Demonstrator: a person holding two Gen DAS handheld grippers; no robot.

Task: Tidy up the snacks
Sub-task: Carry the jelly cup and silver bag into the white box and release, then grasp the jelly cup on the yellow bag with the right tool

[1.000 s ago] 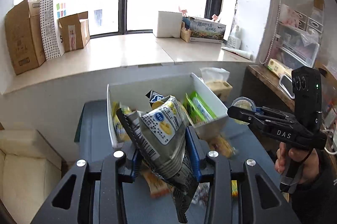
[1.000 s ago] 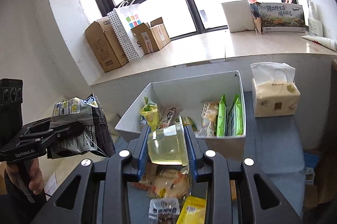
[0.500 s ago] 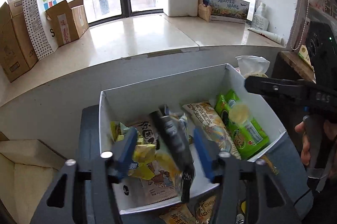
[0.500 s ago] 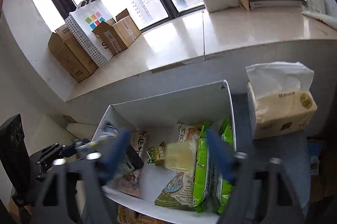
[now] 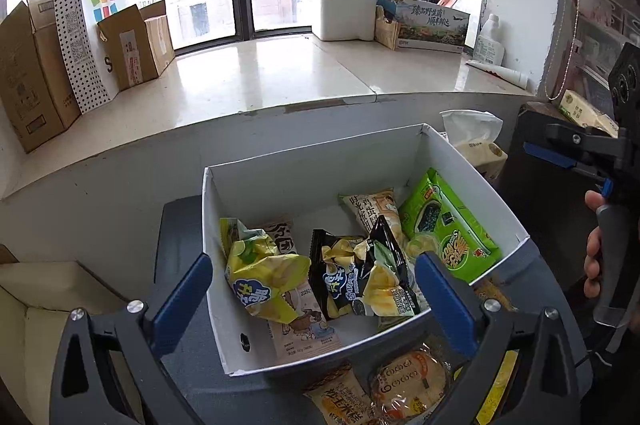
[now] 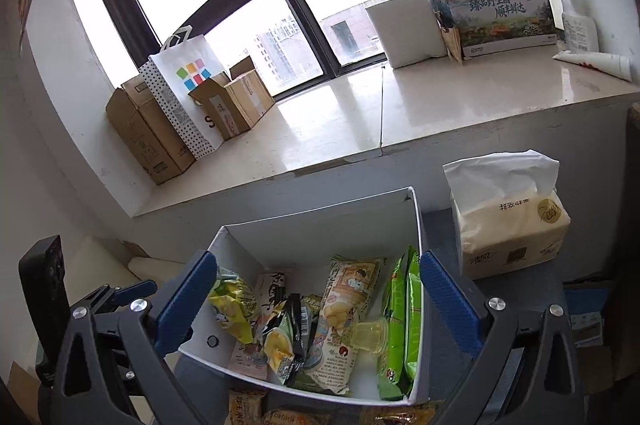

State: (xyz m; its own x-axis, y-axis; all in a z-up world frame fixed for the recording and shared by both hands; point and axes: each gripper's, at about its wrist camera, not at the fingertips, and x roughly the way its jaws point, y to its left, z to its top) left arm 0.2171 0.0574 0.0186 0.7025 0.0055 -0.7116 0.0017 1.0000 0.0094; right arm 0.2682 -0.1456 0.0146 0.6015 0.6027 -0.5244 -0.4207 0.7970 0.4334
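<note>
I'm looking over a dark tabletop (image 5: 176,225) under a wide windowsill (image 5: 260,77), and a white box (image 5: 312,165) is sitting on it, open at the top. My left gripper (image 5: 312,285) is hanging over the near edge of that box, and its jaws have just been opening; they're standing wide and empty, nothing between the blue pads. My right gripper (image 6: 316,289) is doing the same from the other side, jaws just opened wide, nothing held. A tissue pack (image 6: 508,221) is standing just beside the box on its right. Inside the box, two green packets (image 6: 404,321) are leaning against the right wall, a yellow chip bag (image 5: 260,277) is lying at the left, a black chip bag (image 5: 360,281) is lying in the middle, and a small clear jelly cup (image 6: 370,335) is resting beside the green packets. More snack packets (image 5: 404,381) are lying on the tabletop in front of the box.
</note>
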